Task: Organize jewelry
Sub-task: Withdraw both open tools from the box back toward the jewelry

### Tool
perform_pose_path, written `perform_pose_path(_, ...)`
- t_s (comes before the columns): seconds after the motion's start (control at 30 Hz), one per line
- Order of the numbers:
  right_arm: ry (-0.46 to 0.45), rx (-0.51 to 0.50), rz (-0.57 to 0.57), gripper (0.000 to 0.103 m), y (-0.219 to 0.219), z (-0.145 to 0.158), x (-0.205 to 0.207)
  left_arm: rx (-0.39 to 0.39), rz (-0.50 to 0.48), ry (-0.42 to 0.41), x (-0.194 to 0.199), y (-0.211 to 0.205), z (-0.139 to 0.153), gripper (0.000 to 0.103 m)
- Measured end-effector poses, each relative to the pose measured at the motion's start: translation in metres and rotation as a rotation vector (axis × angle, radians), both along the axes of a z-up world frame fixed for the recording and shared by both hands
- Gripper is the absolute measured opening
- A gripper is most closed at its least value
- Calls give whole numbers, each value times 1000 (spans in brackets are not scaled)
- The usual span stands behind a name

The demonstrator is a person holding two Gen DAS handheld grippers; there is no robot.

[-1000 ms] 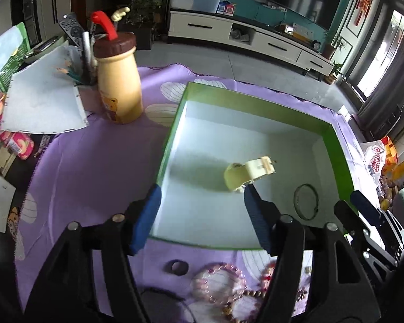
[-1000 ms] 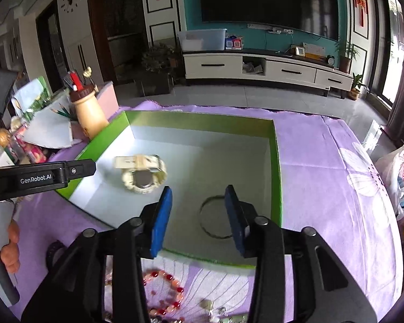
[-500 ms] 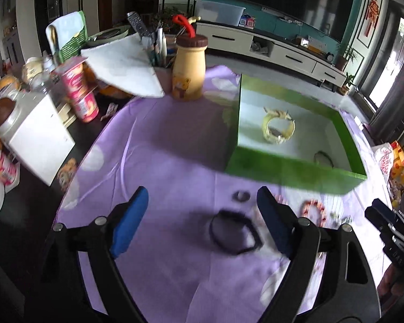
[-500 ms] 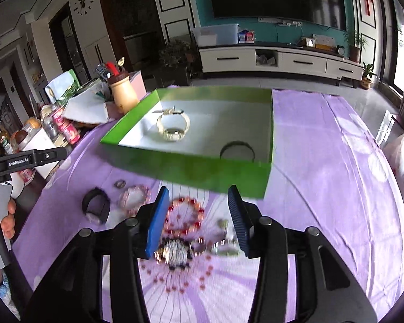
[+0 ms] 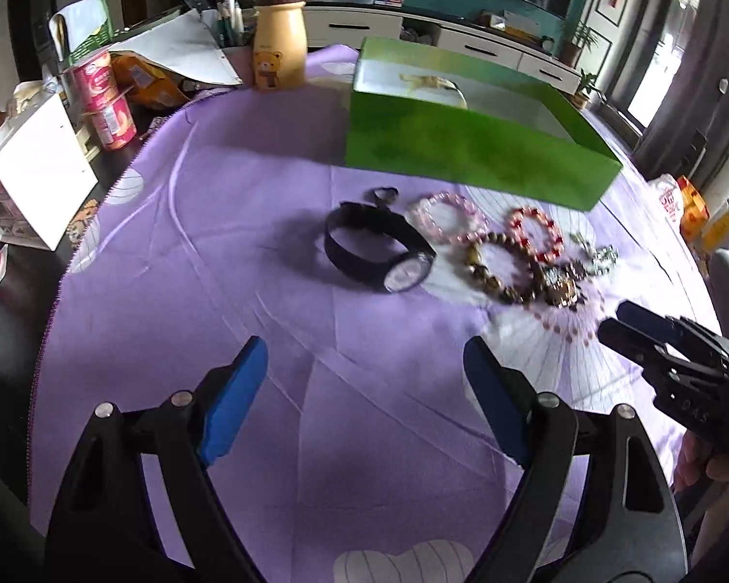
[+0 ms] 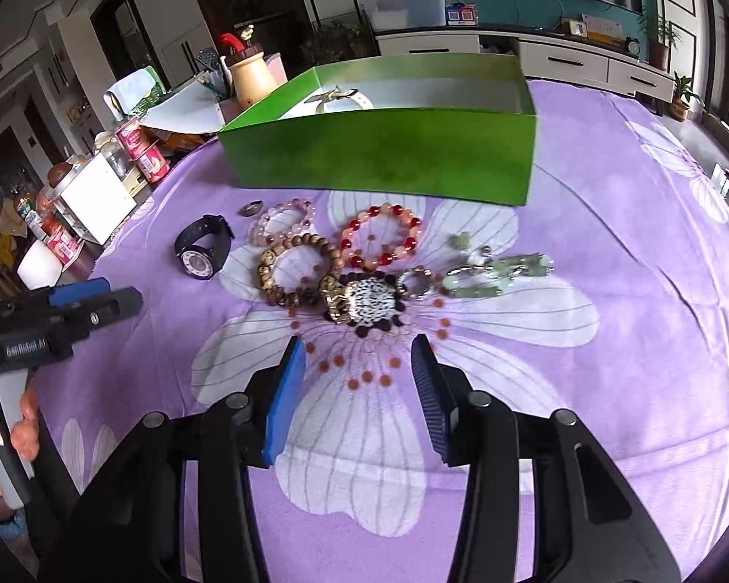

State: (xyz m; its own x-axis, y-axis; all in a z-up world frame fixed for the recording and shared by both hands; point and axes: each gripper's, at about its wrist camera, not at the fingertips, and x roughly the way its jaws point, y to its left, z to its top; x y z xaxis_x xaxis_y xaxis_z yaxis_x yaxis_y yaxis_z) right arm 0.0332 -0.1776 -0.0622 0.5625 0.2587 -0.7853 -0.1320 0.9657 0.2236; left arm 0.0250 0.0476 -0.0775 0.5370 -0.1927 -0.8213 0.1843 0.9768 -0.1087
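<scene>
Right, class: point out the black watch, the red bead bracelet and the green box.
black watch (image 6: 200,259), right wrist view, on its dial.
red bead bracelet (image 6: 415,223), right wrist view, on a bead at its right.
green box (image 6: 384,158), right wrist view, on its near outer wall.

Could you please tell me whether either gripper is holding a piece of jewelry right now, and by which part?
Nothing is held: the left gripper and right gripper are both open above the purple cloth.

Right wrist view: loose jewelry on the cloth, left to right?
Black watch → pink bracelet → red bracelet → green jade piece. The ring, wooden bracelet and spotted piece overlap these, so they are left out.
</scene>
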Motion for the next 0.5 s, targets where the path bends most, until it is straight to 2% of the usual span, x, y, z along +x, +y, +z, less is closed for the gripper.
perform_pose_path(0.27, -12, -39, 19, 45, 14, -9, 23, -21, -25, -13, 4, 1, -2, 84)
perform_pose_path(0.37, -8, -61, 37, 38, 18, -12, 34, -22, -36, -33, 6, 2, 3, 84)
perform_pose_path(0.47, 3, -51, 55, 27, 21, -16, 39, -30, -46, -40, 10, 2, 6, 84)
perform_pose_path(0.5, 8, -51, 60, 19, 21, -18, 40, -28, -50, -45, 13, 2, 7, 84)
